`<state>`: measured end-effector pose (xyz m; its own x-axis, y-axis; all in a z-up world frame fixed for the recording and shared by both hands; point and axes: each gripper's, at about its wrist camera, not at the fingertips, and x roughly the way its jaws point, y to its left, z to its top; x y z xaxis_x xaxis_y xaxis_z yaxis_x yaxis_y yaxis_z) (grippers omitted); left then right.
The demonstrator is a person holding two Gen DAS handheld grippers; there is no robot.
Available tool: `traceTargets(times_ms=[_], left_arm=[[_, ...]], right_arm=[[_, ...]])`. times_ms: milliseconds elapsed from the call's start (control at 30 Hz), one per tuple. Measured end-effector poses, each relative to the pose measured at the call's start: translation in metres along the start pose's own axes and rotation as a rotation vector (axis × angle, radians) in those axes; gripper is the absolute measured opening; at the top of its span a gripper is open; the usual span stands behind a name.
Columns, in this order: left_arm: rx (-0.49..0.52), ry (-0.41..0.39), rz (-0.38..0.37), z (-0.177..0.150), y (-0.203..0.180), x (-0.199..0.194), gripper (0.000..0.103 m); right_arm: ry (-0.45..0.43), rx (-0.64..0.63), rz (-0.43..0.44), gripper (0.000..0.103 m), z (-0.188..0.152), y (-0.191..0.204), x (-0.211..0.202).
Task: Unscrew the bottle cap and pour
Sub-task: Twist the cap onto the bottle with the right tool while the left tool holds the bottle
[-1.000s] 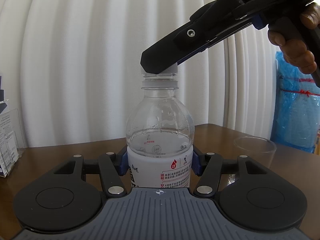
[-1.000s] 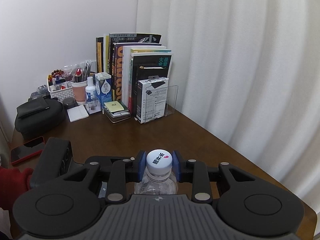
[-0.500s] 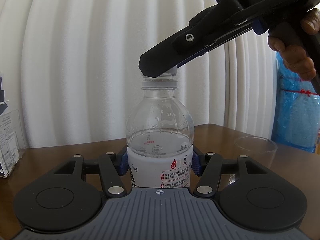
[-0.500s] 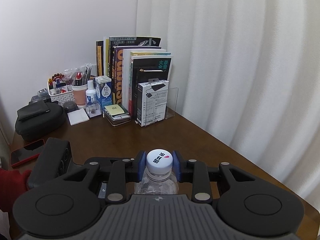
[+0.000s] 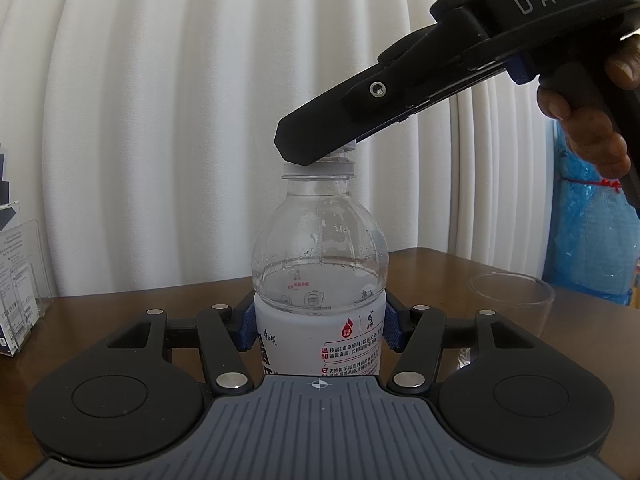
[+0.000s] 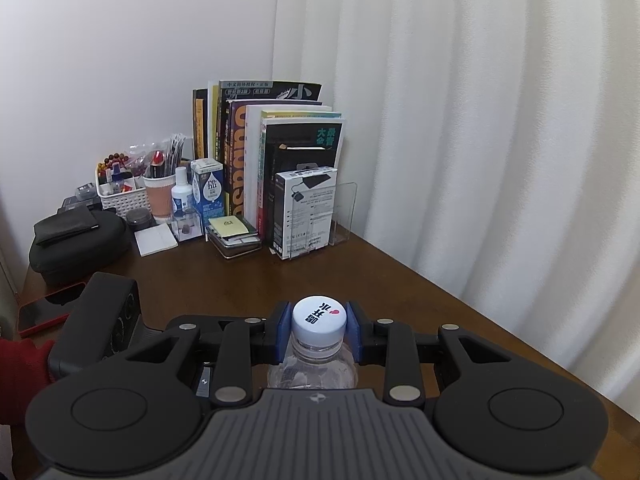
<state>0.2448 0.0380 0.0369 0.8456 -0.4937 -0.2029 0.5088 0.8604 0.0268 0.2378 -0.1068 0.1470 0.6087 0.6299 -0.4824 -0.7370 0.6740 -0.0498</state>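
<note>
A clear plastic water bottle (image 5: 320, 264) with a white label stands upright on the brown table. My left gripper (image 5: 319, 330) is shut on its labelled body. My right gripper (image 6: 319, 330) is shut on the white cap (image 6: 319, 319) with black characters and a red heart. In the left wrist view the right gripper's black finger (image 5: 320, 136) covers the cap from above right. The cap looks slightly raised above the neck ring (image 5: 320, 170). A clear empty plastic cup (image 5: 512, 300) stands on the table to the bottle's right.
A row of books (image 6: 264, 160), a white box (image 6: 306, 212), a clear stand (image 6: 342, 212), a basket of small items (image 6: 120, 192) and a black case (image 6: 76, 240) sit at the far table corner. A red phone (image 6: 44, 312) lies left. White curtain behind; blue bag (image 5: 592, 240) right.
The right gripper has turned and risen a little on the cap; the print on the cap has rotated. The bottle and left gripper have stayed still.
</note>
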Motion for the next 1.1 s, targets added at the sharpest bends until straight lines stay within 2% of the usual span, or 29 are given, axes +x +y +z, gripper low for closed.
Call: traceTargets(times_ms=[433,700,1100], left_arm=[[0.003,0.001,-0.002,0.0,0.001,0.002,0.058],[0.007,0.0,-0.01,-0.001,0.007,0.002,0.058],[0.01,0.001,-0.008,-0.002,0.006,0.001,0.058]], right_arm=[[-0.006,-0.01,-0.013,0.033,-0.003,0.002,-0.002],[-0.014,-0.011,-0.018,0.04,-0.007,0.005,-0.008],[-0.018,-0.025,-0.029,0.04,-0.012,0.011,-0.016]])
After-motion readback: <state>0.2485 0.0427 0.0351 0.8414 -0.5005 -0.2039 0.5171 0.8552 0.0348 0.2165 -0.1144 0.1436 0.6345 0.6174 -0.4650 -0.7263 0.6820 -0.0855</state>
